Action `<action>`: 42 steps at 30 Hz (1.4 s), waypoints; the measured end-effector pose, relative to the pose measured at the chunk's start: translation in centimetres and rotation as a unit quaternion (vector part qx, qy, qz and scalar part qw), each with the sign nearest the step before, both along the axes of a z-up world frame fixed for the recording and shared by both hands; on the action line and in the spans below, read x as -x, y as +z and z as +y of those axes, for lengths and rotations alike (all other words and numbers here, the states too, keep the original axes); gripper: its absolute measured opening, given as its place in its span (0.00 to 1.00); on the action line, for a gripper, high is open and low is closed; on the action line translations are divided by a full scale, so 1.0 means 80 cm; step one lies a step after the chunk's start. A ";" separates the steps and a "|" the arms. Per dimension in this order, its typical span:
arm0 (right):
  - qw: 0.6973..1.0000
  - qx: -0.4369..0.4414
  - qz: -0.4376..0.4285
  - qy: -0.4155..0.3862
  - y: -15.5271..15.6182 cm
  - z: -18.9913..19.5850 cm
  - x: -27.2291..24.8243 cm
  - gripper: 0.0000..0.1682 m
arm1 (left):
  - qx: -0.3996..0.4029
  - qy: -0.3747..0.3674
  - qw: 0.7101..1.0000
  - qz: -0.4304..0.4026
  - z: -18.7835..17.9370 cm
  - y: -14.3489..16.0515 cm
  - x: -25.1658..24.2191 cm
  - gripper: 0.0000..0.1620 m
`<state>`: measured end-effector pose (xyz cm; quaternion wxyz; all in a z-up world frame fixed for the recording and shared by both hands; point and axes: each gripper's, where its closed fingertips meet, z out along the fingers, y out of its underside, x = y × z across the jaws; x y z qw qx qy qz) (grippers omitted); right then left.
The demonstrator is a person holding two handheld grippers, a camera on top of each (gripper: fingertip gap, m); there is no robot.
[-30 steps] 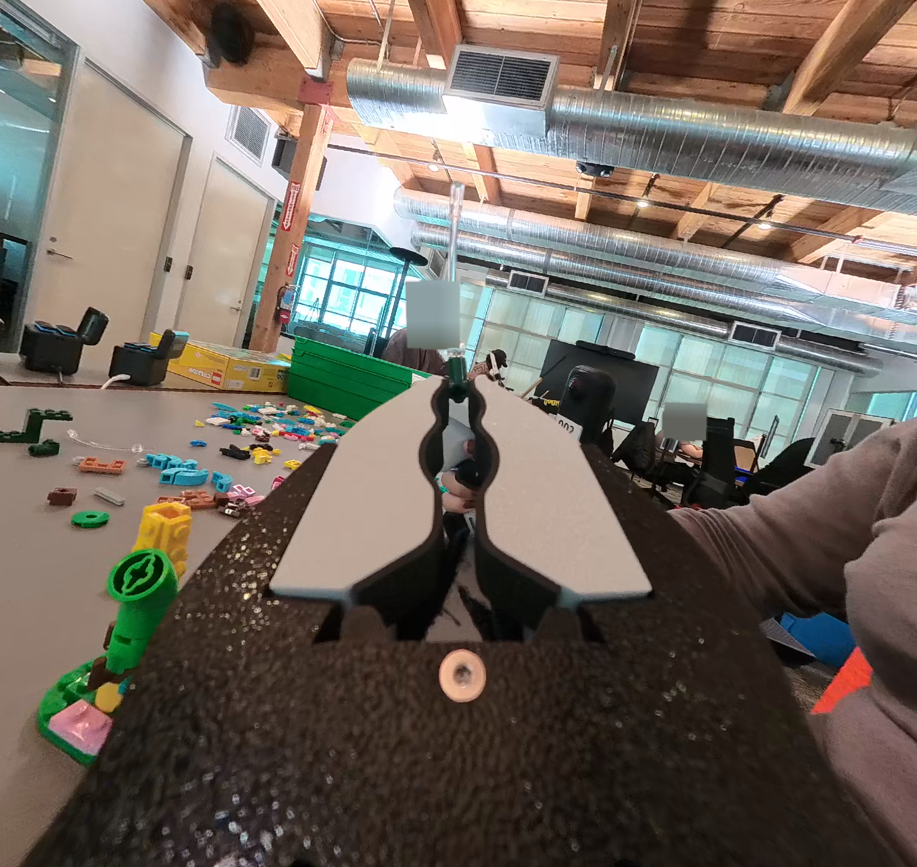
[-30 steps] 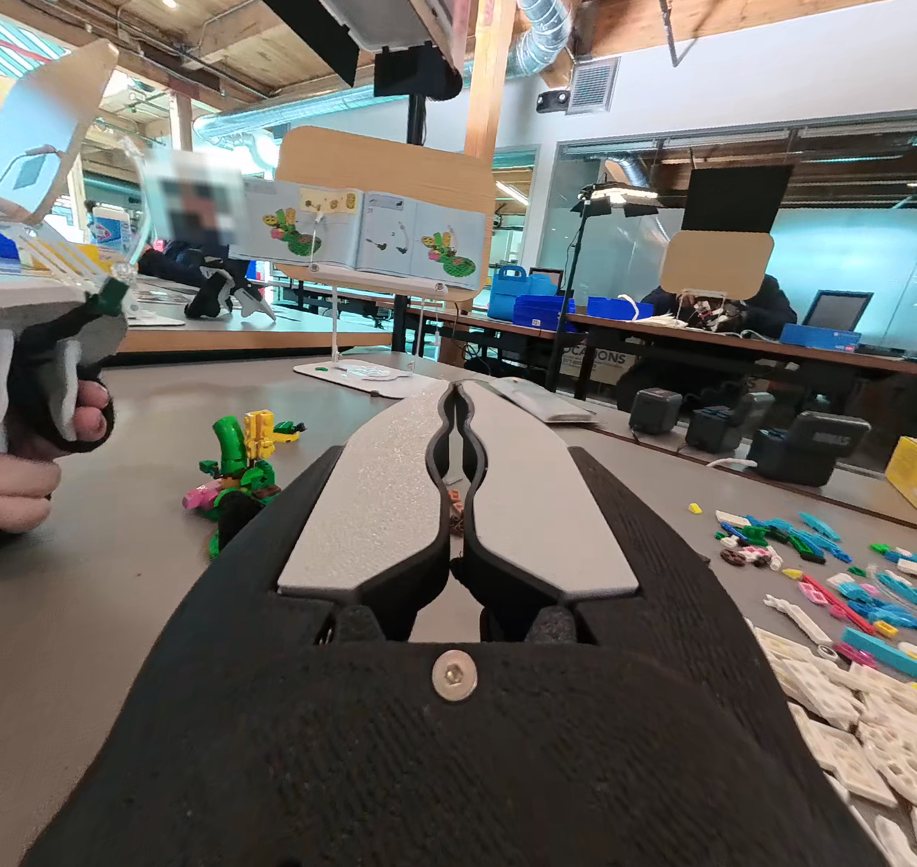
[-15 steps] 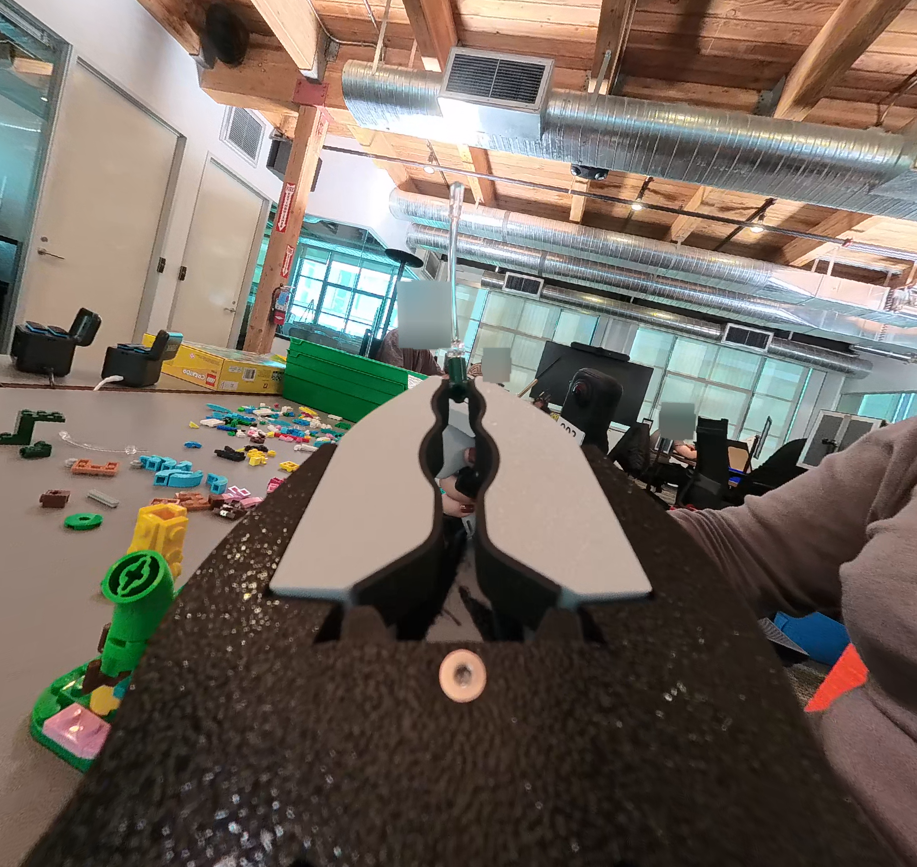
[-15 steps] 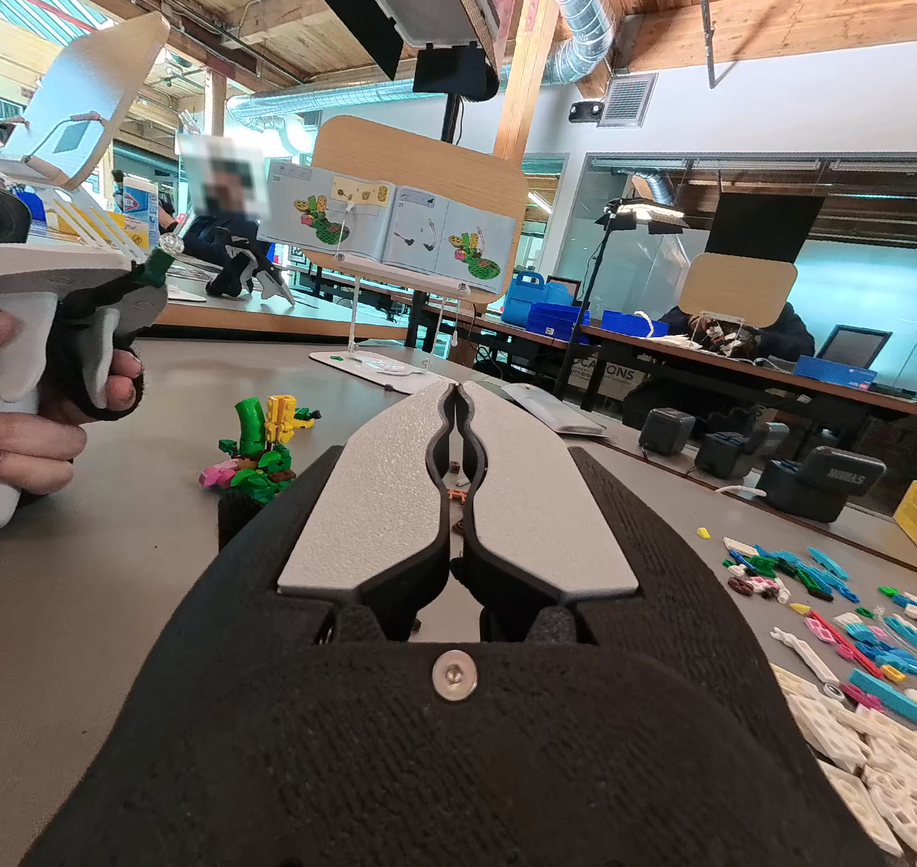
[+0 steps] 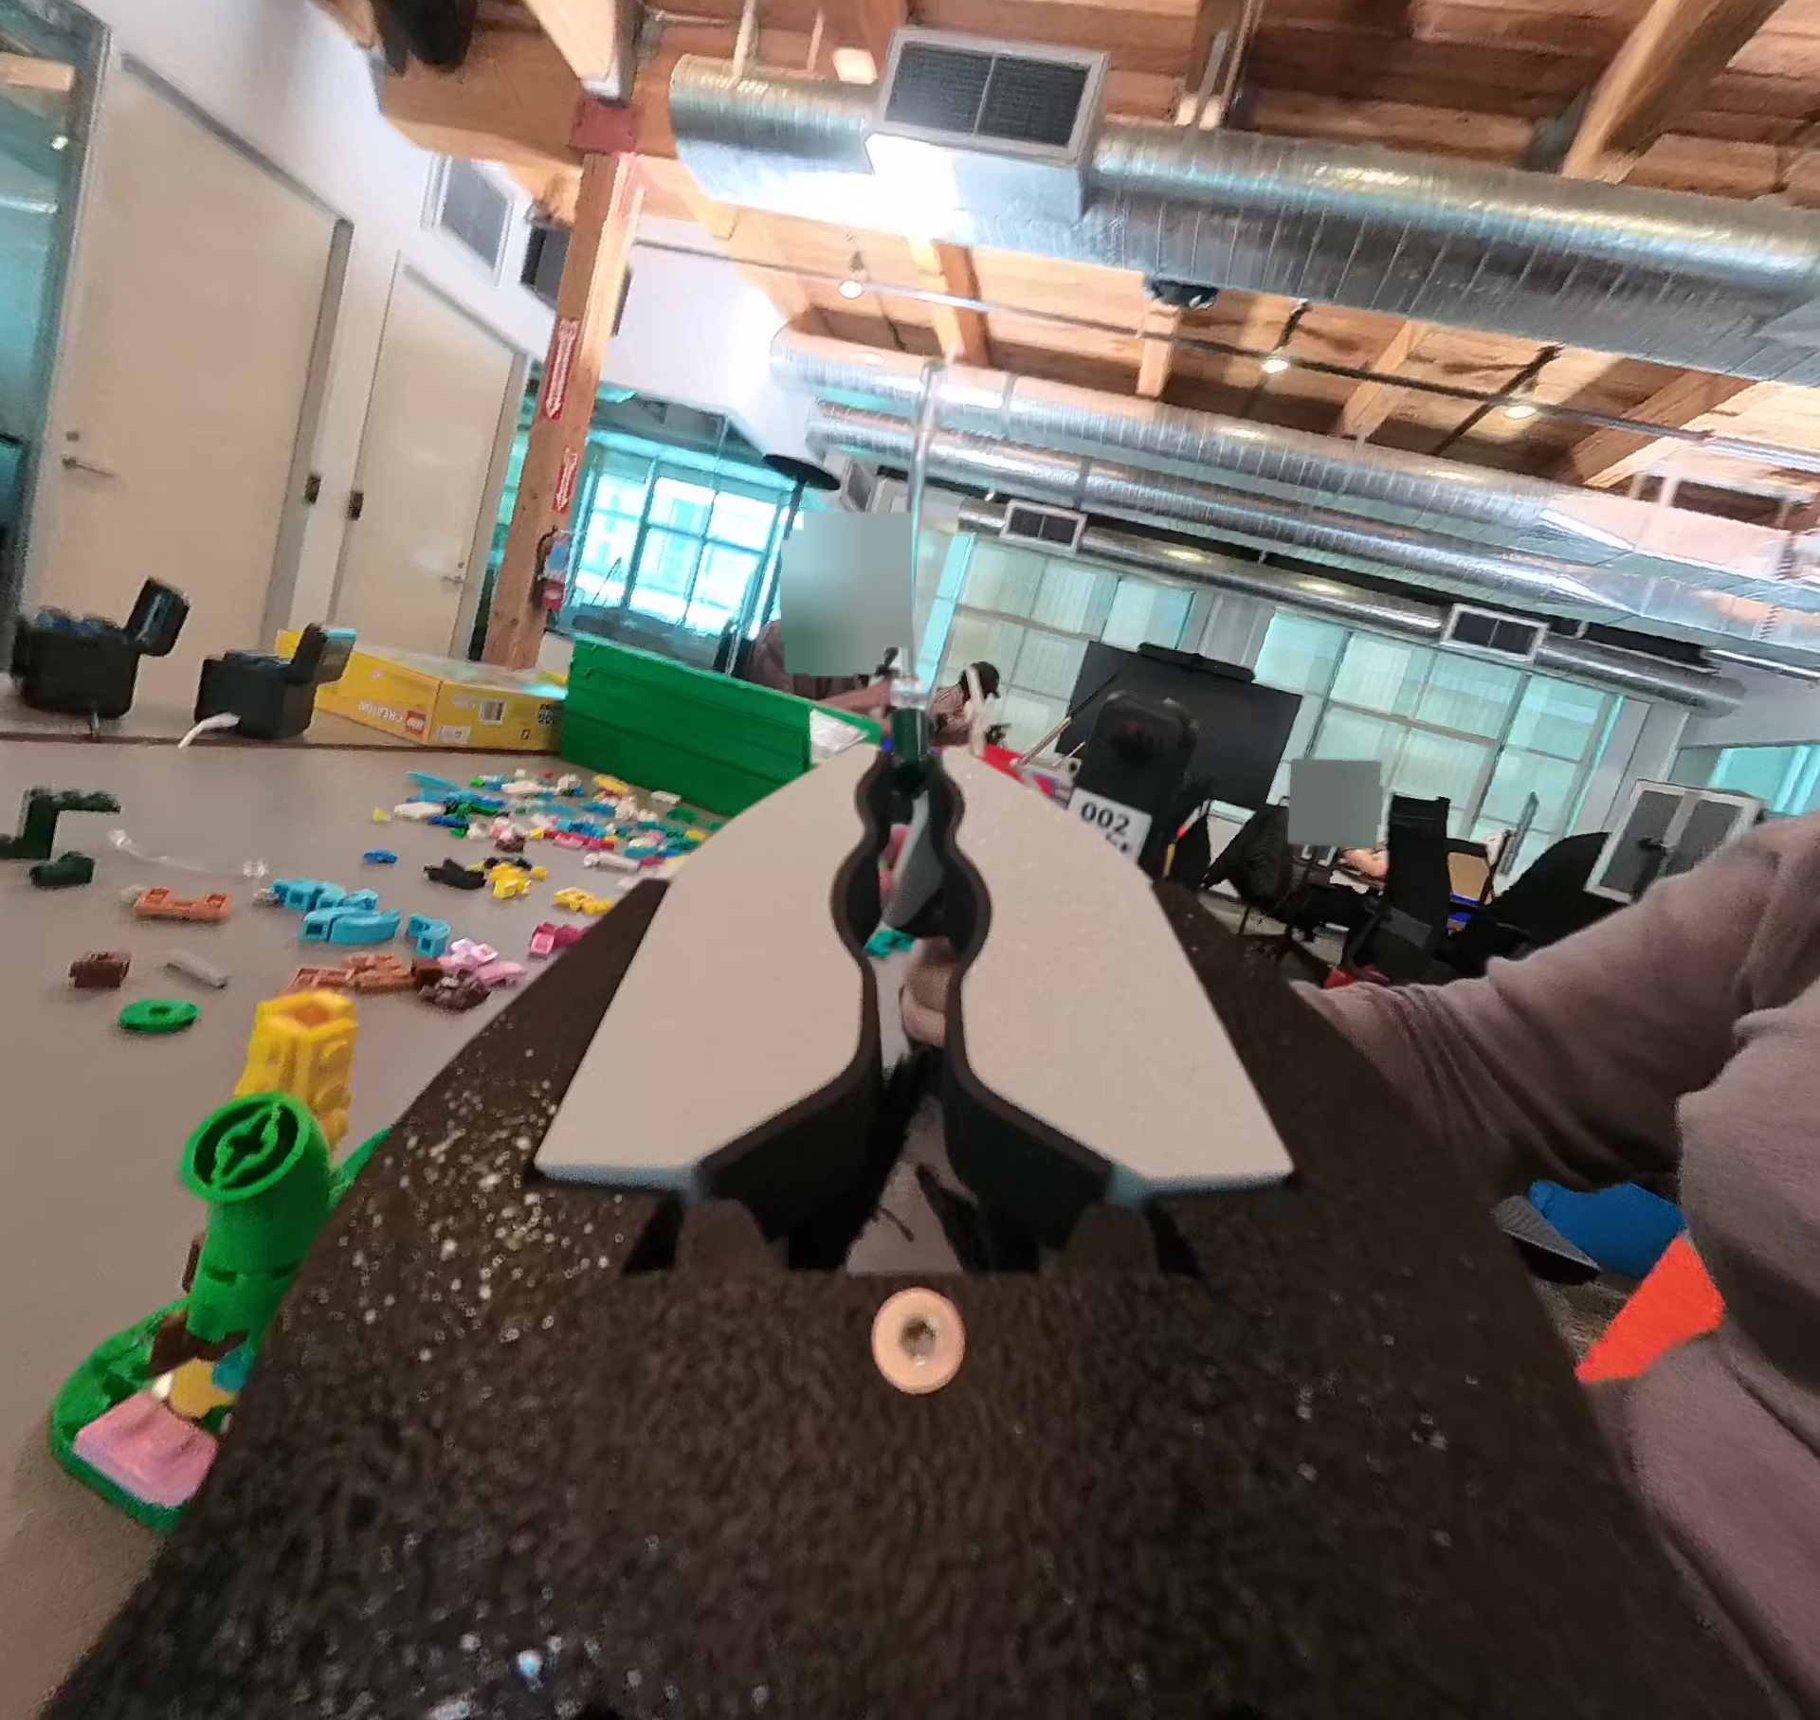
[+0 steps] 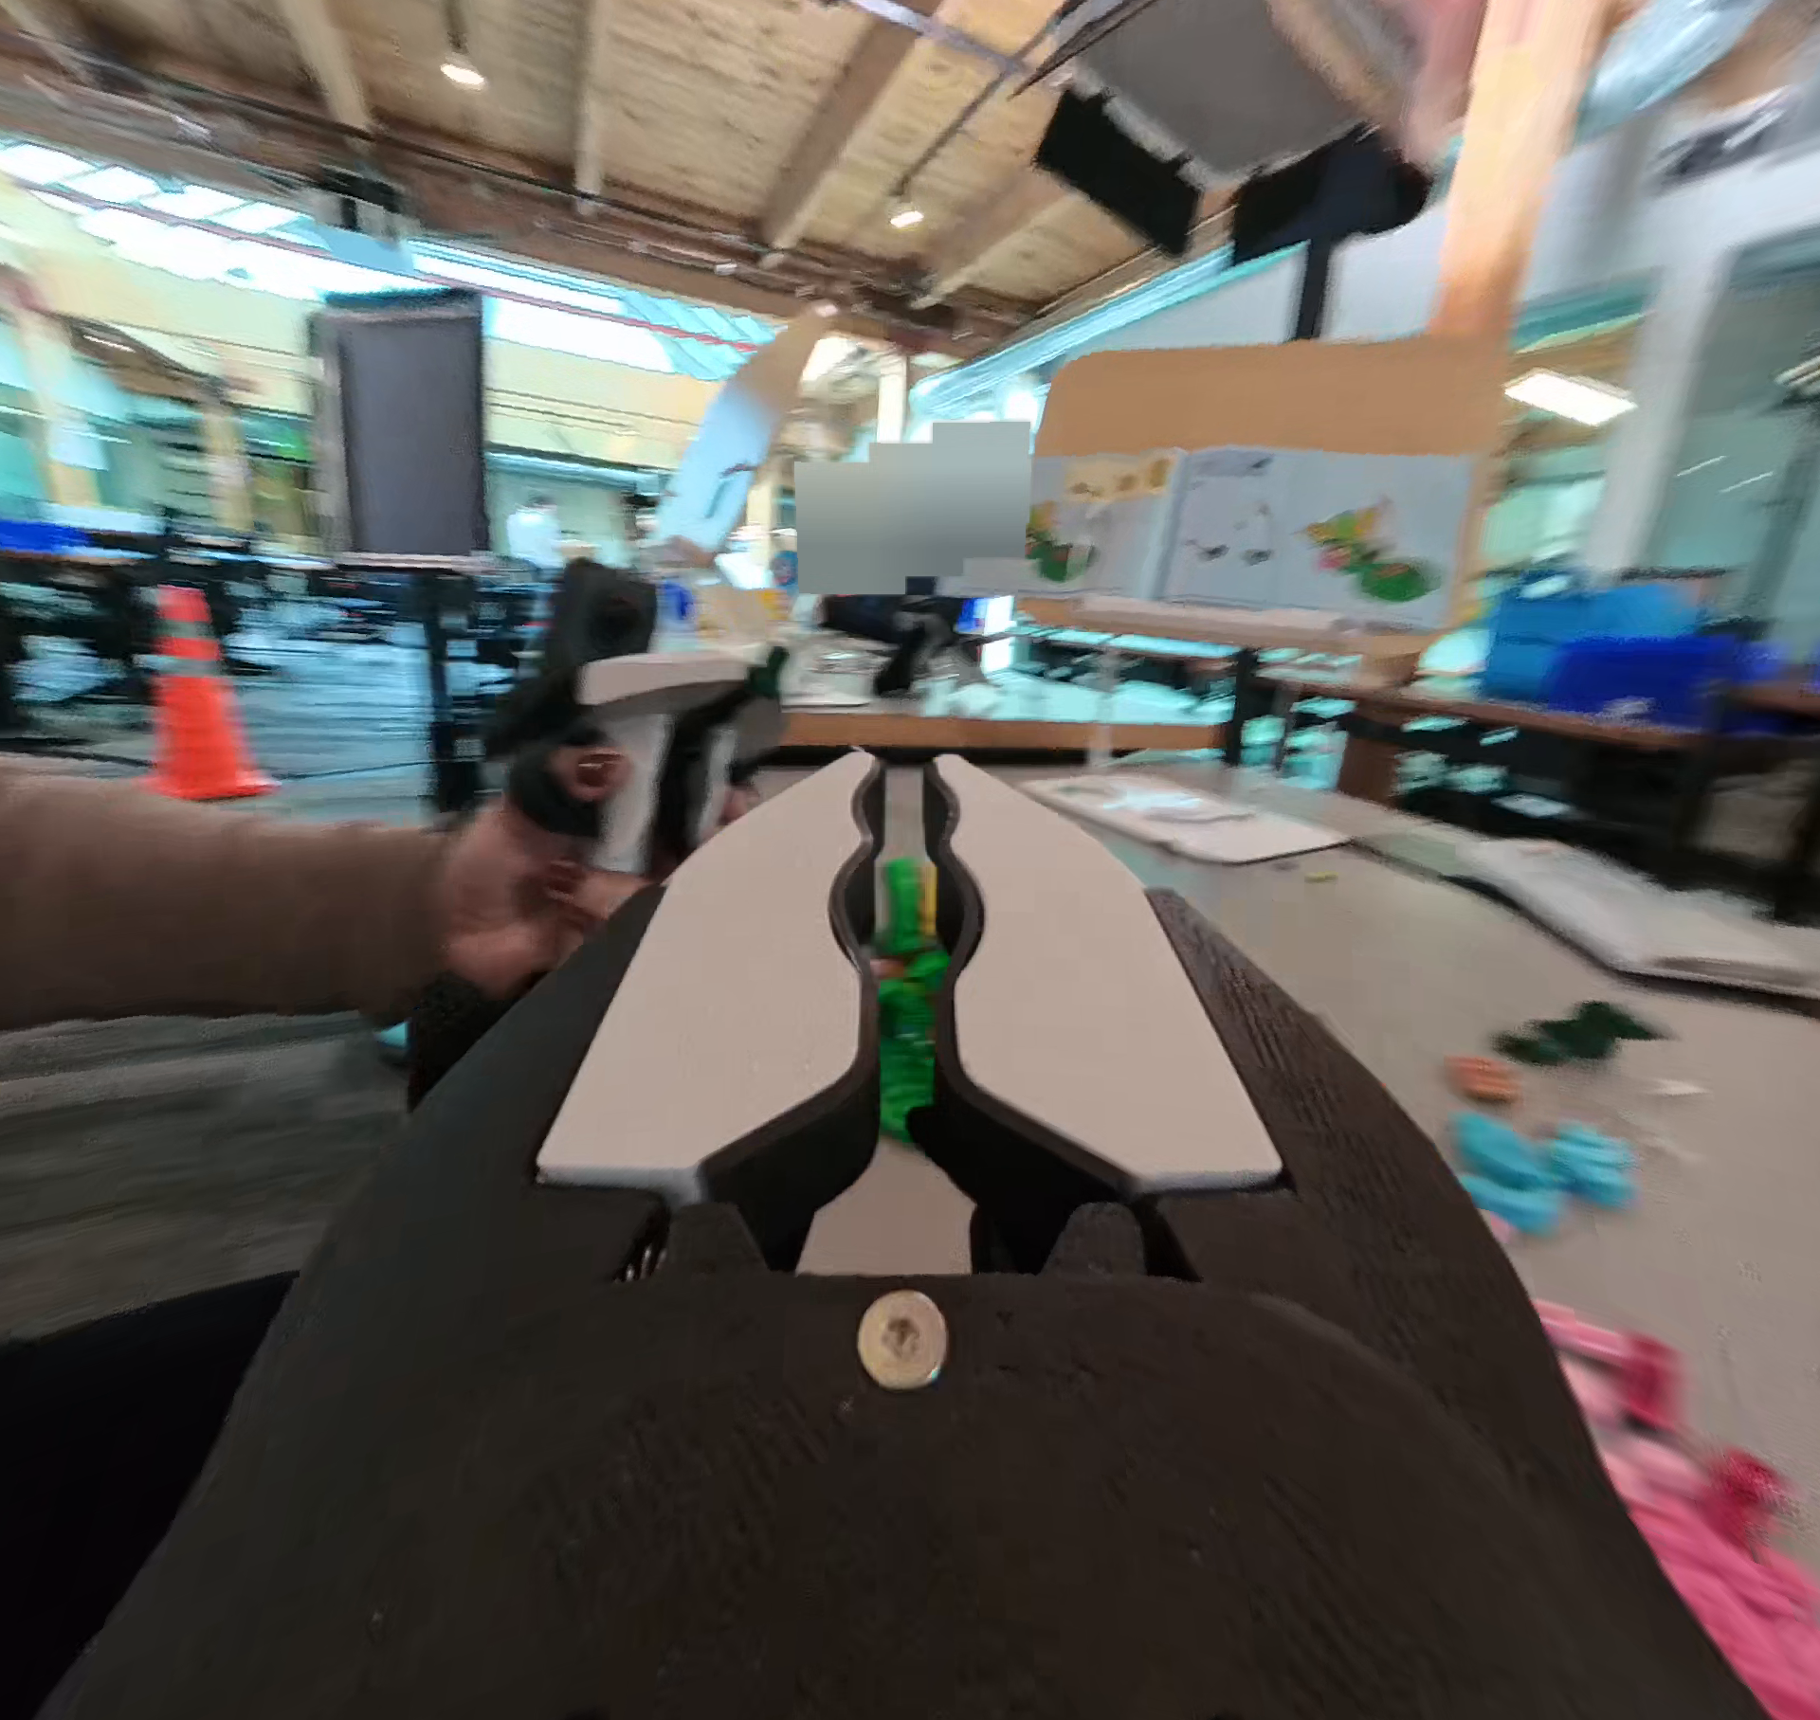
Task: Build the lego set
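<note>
My right gripper swung toward green model, jaws now slightly apart, empty. Left gripper still pinches dark green piece with clear rod. Joining likely next.

Loose bricks behind model (on table)

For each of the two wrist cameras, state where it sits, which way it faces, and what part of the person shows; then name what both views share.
Left wrist view: sits on the left gripper, tilted up across the table toward the ceiling; fingers pinch a dark green piece; a sleeve shows at right.
Right wrist view: sits on the right gripper, facing low over the table toward the instruction booklet; fingers slightly apart; a hand shows holding the other gripper.
Shared: the green build and the table.
</note>
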<state>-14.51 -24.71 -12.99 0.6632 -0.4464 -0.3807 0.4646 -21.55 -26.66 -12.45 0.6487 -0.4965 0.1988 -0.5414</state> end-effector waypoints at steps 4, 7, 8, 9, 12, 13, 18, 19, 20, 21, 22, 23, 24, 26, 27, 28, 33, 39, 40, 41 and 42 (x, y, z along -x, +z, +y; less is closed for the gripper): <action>0.989 0.073 -0.022 0.125 -0.004 -0.025 0.018 0.11 | 0.024 -0.003 0.996 0.083 0.006 -0.017 -0.022 0.04; 0.986 0.078 -0.053 0.134 -0.016 -0.025 0.021 0.11 | 0.013 -0.016 0.978 0.207 -0.002 -0.043 -0.042 0.04; 0.985 0.081 -0.052 0.144 -0.015 -0.026 0.020 0.11 | 0.003 -0.012 0.968 0.252 -0.004 -0.053 -0.046 0.04; 0.983 0.085 -0.053 0.151 -0.016 -0.026 0.018 0.11 | -0.010 -0.016 0.957 0.290 -0.008 -0.062 -0.049 0.04; 0.974 0.107 -0.090 0.180 -0.025 -0.029 0.018 0.10 | -0.034 -0.045 0.942 0.332 -0.023 -0.069 -0.058 0.04; 0.968 0.109 -0.114 0.193 -0.031 -0.034 0.018 0.11 | -0.037 -0.048 0.939 0.339 -0.025 -0.069 -0.059 0.04; 0.953 0.056 -0.218 0.205 -0.059 -0.058 0.023 0.11 | -0.045 -0.064 0.918 0.389 -0.031 -0.081 -0.063 0.04; 0.951 0.045 -0.233 0.199 -0.064 -0.059 0.025 0.11 | -0.044 -0.068 0.917 0.391 -0.033 -0.082 -0.064 0.04; 0.949 0.036 -0.247 0.194 -0.068 -0.060 0.026 0.10 | -0.042 -0.070 0.916 0.392 -0.034 -0.083 -0.066 0.04; 0.946 0.030 -0.259 0.190 -0.072 -0.060 0.027 0.07 | -0.039 -0.074 0.916 0.392 -0.035 -0.085 -0.067 0.04; 0.945 0.029 -0.267 0.187 -0.075 -0.060 0.028 0.06 | -0.036 -0.077 0.916 0.393 -0.037 -0.088 -0.068 0.04; 0.944 0.029 -0.268 0.190 -0.075 -0.061 0.028 0.04 | -0.034 -0.080 0.915 0.395 -0.038 -0.090 -0.069 0.04; 0.943 0.030 -0.268 0.195 -0.075 -0.062 0.028 0.03 | -0.035 -0.080 0.914 0.396 -0.038 -0.091 -0.070 0.04; 0.942 0.037 -0.266 0.200 -0.075 -0.063 0.027 0.03 | -0.037 -0.078 0.916 0.392 -0.039 -0.089 -0.071 0.04; 0.942 0.040 -0.265 0.203 -0.074 -0.063 0.027 0.03 | -0.039 -0.077 0.918 0.388 -0.039 -0.087 -0.071 0.04; 0.941 0.044 -0.263 0.207 -0.074 -0.064 0.026 0.03 | -0.041 -0.078 0.919 0.384 -0.040 -0.085 -0.071 0.04; 0.948 0.072 -0.216 0.222 -0.059 -0.063 0.024 0.03 | -0.042 -0.060 0.936 0.344 -0.036 -0.072 -0.073 0.08; 0.958 0.088 -0.156 0.222 -0.041 -0.059 0.022 0.03 | -0.051 -0.023 0.941 0.333 -0.027 -0.072 -0.076 0.17; 0.959 0.091 -0.147 0.223 -0.040 -0.059 0.023 0.03 | -0.060 -0.019 0.945 0.320 -0.028 -0.067 -0.076 0.16; 0.960 0.093 -0.140 0.226 -0.038 -0.059 0.023 0.03 | -0.065 -0.015 0.948 0.310 -0.028 -0.063 -0.076 0.14; 0.960 0.094 -0.133 0.228 -0.036 -0.060 0.023 0.03 | -0.068 -0.011 0.950 0.303 -0.028 -0.060 -0.075 0.12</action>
